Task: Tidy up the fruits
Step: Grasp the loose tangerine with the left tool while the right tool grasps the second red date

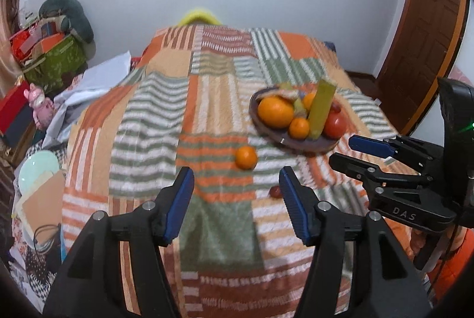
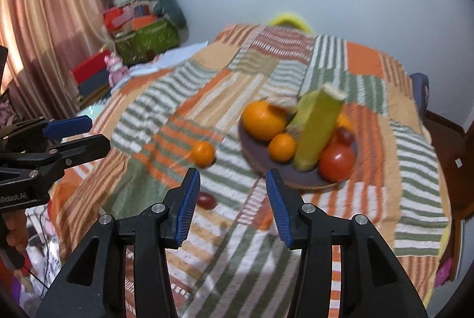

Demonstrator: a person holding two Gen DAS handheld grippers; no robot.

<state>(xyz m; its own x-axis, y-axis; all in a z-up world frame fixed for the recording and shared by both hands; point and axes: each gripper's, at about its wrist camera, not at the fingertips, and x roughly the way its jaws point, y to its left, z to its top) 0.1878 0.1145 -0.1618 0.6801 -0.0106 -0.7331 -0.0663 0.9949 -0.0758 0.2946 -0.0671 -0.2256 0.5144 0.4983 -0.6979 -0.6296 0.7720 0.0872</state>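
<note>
Left wrist view puts the loose small orange (image 1: 246,157) almost dead ahead of the left gripper (image 1: 237,201), lying on the patchwork bed cover (image 1: 148,116) just beyond the spread blue pads and a touch right of the gap's centre — so this gripper looks the nearer one for it. Its jaws stand wide apart and hold nothing. A small dark red fruit (image 1: 275,191), perhaps a grape or date, sits on the cover right beside the inner face of the right-hand finger, apart from the orange. The brown plate (image 1: 308,144) with the rest of the fruit lies further off and to the right, already carrying a large orange (image 1: 275,111), a small one, a tomato (image 1: 335,124) and a tall green piece. From the right wrist view, the right gripper (image 2: 232,201) is also spread and empty; the same loose orange (image 2: 202,153) lies ahead and left of its gap, while the plate (image 2: 251,155) sits ahead to the right, closer to this side. Being round, the orange offers no long axis to line up with — a straight forward reach by the left gripper should suffice.
</note>
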